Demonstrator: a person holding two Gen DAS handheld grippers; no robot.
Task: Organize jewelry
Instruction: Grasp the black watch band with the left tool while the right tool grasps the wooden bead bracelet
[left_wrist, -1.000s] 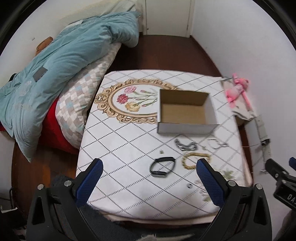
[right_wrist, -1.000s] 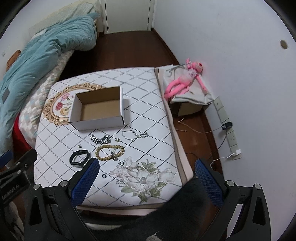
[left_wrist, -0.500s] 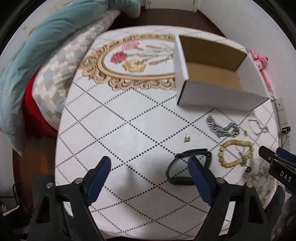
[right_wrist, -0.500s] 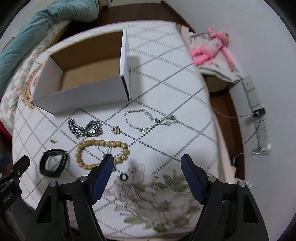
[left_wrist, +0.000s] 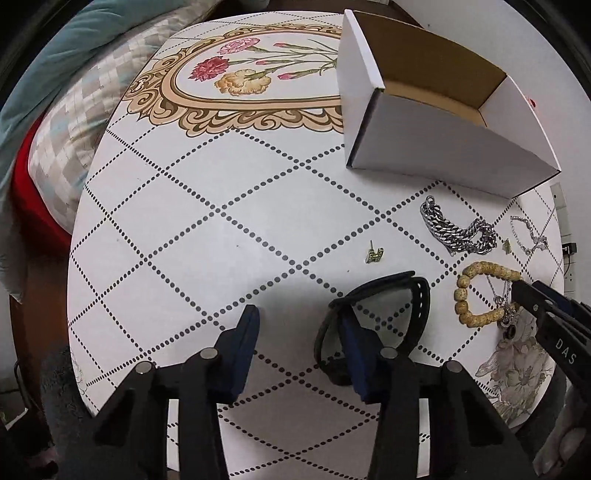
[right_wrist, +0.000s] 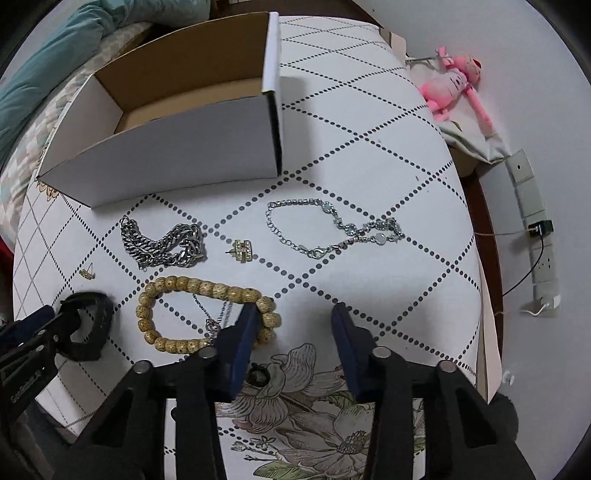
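Note:
An open white cardboard box (left_wrist: 436, 147) (right_wrist: 177, 158) stands on the patterned table. In front of it lie a black band (left_wrist: 417, 306) (right_wrist: 98, 321), a wooden bead bracelet (left_wrist: 465, 295) (right_wrist: 192, 288), a heavy silver chain (left_wrist: 458, 230) (right_wrist: 162, 243), a thin silver bracelet (right_wrist: 332, 229) and two small gold earrings (left_wrist: 375, 254) (right_wrist: 242, 251). My left gripper (left_wrist: 301, 332) is open, low over the table, its right finger inside the black band's loop. My right gripper (right_wrist: 293, 328) is open, its left finger at the bead bracelet's right end.
A small dark ring (right_wrist: 258, 374) and a thin pendant chain (right_wrist: 214, 317) lie by the bead bracelet. A pink plush toy (right_wrist: 454, 85) lies beyond the table's right edge. Bedding (left_wrist: 55, 110) is piled to the left. A power strip (right_wrist: 532, 221) runs along the wall.
Both grippers have come down and forward toward the table. The jaws have narrowed. The left now straddles the black band's edge, the right reaches the bead bracelet.

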